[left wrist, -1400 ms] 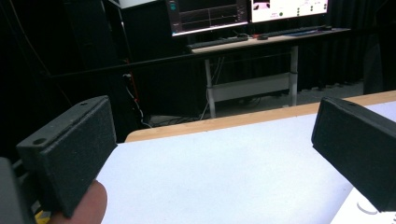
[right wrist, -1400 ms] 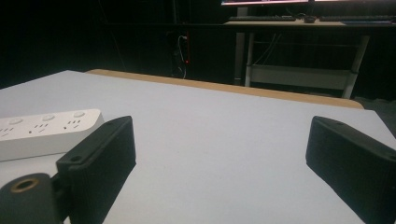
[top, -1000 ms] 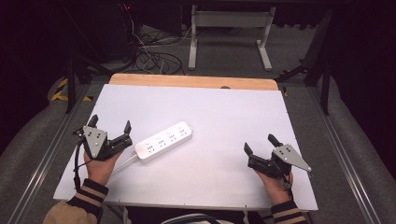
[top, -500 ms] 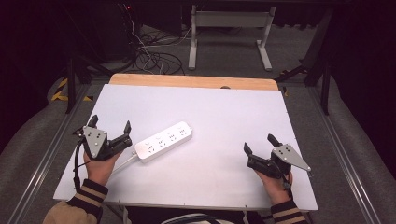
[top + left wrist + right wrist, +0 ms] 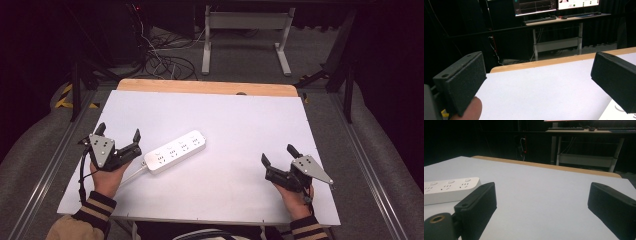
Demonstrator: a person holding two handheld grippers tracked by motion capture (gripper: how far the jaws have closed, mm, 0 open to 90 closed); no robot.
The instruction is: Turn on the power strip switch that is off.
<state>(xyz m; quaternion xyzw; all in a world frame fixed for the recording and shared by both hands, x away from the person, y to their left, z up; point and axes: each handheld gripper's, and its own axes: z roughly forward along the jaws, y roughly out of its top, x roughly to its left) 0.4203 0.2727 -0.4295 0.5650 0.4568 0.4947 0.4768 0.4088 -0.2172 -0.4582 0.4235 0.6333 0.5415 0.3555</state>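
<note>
A white power strip [image 5: 174,151] lies slanted on the white table [image 5: 240,120], left of centre, its cord trailing toward the front left. My left gripper [image 5: 118,133] rests at the table's left side, just left of the strip's near end, open and empty. In the left gripper view a white corner of the strip [image 5: 616,112] peeks in at bottom right beside the jaw. My right gripper [image 5: 278,154] sits near the front right corner, open, holding nothing. In the right gripper view the power strip [image 5: 449,188] lies off to the left, well apart from the jaws.
The table's far edge is a wooden strip [image 5: 207,87]. Beyond it stand a desk frame [image 5: 245,37] and tangled cables [image 5: 160,57] on the dark floor. Rails run along both sides of the table.
</note>
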